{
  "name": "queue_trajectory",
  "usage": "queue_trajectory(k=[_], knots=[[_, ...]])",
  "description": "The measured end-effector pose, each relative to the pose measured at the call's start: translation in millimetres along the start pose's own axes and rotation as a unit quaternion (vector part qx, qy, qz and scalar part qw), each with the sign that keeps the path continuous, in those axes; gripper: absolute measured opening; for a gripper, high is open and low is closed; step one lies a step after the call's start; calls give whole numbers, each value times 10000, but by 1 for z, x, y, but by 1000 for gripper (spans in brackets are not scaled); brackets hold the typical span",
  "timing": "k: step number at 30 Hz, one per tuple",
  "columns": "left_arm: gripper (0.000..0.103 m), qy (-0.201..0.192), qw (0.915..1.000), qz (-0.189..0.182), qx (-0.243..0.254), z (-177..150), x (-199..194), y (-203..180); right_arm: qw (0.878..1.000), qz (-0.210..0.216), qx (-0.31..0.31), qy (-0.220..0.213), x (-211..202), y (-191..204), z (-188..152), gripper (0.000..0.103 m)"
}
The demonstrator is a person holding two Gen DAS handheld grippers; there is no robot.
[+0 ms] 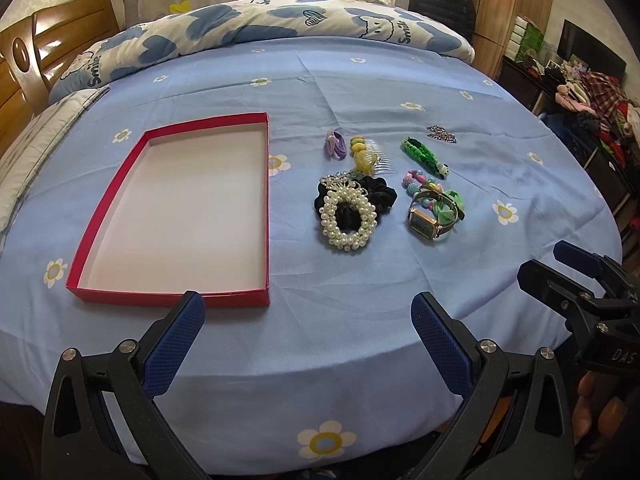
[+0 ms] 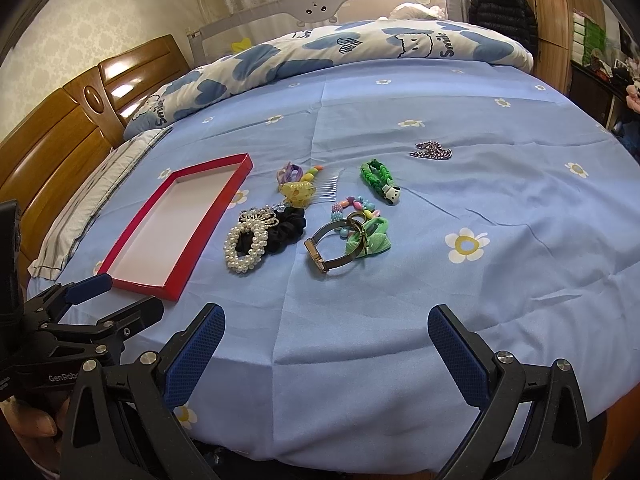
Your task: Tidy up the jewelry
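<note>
A shallow red box (image 1: pixel 256 208) (image 2: pixel 208 224) with a white floor lies empty on the blue bed sheet, left of the jewelry. To its right lie a pearl bracelet (image 1: pixel 349 216) (image 2: pixel 244 246) on a black scrunchie (image 1: pixel 382 192) (image 2: pixel 286 228), a tiara (image 1: pixel 340 184), a watch (image 1: pixel 426 220) (image 2: pixel 332 246), a green braided band (image 1: pixel 420 152) (image 2: pixel 376 178), beads (image 1: pixel 420 182), a clear comb (image 1: pixel 380 156), purple ties (image 1: pixel 336 144) and a chain (image 1: pixel 440 134) (image 2: pixel 432 151). My left gripper (image 1: pixel 308 340) is open and empty near the bed's front edge. My right gripper (image 2: pixel 326 348) is open and empty, to its right.
A folded blue-and-white quilt (image 1: pixel 280 28) lies across the far side of the bed. A wooden headboard (image 1: pixel 36 56) stands at the left, with a pillow (image 1: pixel 32 148) before it. A wardrobe (image 1: pixel 508 4) and cluttered shelves of clothes (image 1: pixel 592 108) stand at the right.
</note>
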State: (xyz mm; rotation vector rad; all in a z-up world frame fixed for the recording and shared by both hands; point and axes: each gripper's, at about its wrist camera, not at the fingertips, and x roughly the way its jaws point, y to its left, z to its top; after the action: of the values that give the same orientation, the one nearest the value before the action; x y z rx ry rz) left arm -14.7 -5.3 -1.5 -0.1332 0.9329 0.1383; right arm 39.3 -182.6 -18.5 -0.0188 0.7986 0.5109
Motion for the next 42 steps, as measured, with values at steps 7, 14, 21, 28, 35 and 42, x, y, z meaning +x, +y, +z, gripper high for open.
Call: queue_trajectory(k=[7,14,21,28,35,42], knots=[[103,-3,10000,-6,-12,0,-1,0,10000,39,2,11,1,-1,1,101],[103,16,10000,-21,10,1,2,-1,10000,55,3,-29,2,-1,1,101],[103,81,9999,-66,19,3,10,-3,9999,99,37,-30,4,-5,2,97],[102,53,9999,-156,35,10,16,-2,9997,166,149,45,11,-12,5,88],[86,149,9992,-376,46,20,32,-4,9991,268,297,164,27,-22,10,68],[81,261,9983,-522,48,30,51,-7,9984,313,391,246,45,-28,19,51]])
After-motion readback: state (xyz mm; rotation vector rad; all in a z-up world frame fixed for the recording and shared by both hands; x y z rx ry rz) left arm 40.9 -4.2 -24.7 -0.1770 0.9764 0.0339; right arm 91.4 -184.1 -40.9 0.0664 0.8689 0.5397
